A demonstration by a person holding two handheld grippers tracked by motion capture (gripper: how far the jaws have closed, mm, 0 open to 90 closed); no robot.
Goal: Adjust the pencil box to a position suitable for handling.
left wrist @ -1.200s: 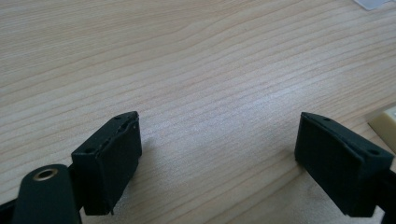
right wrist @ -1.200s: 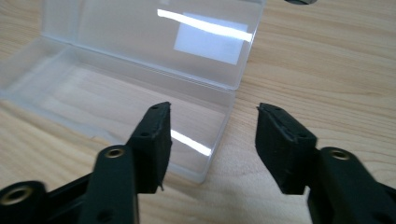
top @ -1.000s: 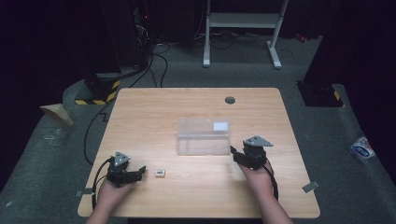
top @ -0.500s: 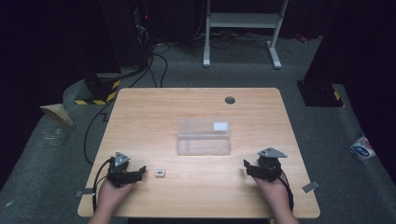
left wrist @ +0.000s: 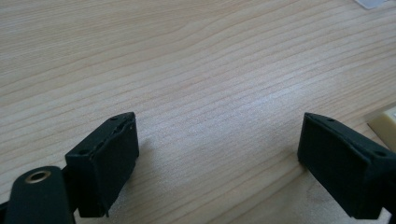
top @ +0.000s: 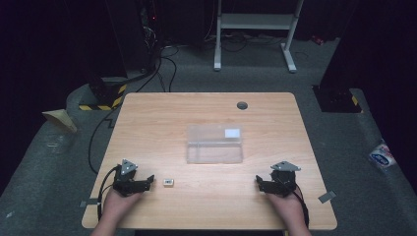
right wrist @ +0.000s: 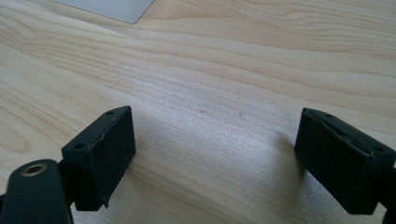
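Matt wood-grain table [top: 162,123]; clear plastic box [top: 214,143].

Table [top: 162,123]: pale wood grain. Box [top: 214,144]: clear, white label. Grippers [top: 150,180] [top: 259,182]: black. Small block [top: 168,182]: cream.

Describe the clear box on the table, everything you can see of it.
The clear box is a shallow, rectangular container that looks like transparent plastic, with a small white label near its far right corner. It lies flat near the middle of the wooden table, long side across. It looks empty, though that is hard to tell. Nothing touches it; both grippers rest nearer the person, well apart from it.
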